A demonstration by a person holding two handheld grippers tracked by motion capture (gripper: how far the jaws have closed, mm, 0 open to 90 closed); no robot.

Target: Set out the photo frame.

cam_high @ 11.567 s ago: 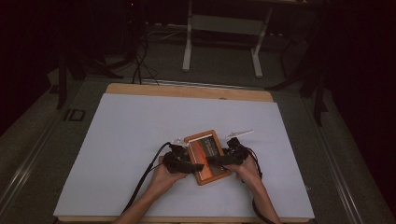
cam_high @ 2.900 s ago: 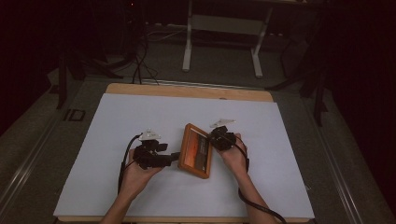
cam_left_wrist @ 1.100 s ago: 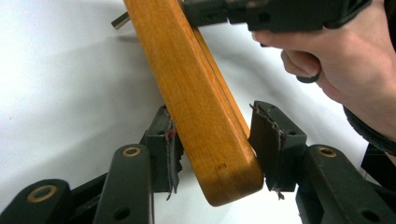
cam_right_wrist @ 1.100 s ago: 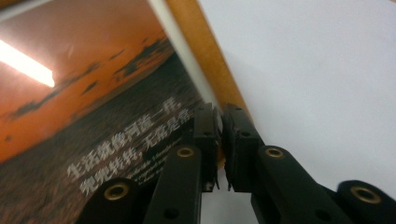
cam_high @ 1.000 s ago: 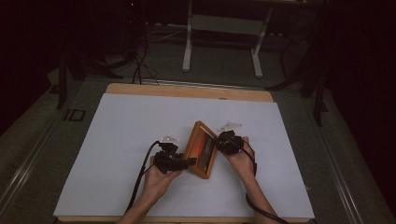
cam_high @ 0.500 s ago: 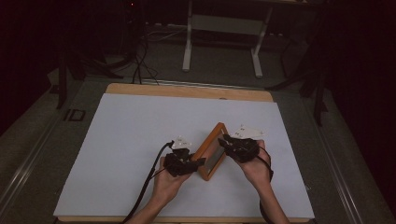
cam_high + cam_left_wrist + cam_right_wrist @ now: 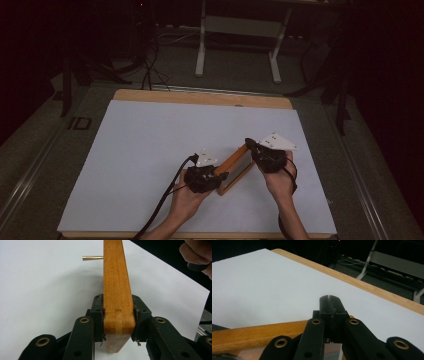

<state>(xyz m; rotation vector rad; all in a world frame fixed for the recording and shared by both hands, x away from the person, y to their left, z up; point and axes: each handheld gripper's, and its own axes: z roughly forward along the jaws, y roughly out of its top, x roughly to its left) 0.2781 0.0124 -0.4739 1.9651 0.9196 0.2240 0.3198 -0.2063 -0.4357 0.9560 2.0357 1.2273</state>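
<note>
Between both grippers, unlabelled wooden frame (image 7: 235,167): left gripper (image 7: 216,178) clamping edge, right gripper (image 7: 253,146) clenched.

Frame raised on edge

The frame (image 7: 234,169), flat on the table 11.6 s ago, now stands tilted on edge; the left gripper (image 7: 212,179) has been closing on its corner, the right gripper (image 7: 256,148) closing at its far end.

Two forearms enter the high view from six o'clock. The left gripper (image 7: 220,178) points toward three o'clock, its jaws, which have just been closing, clamped on a wooden frame's (image 7: 117,293) edge. The right gripper (image 7: 253,148) points toward ten o'clock, jaws pressed together, the right hand (image 7: 278,176) raised.
</note>
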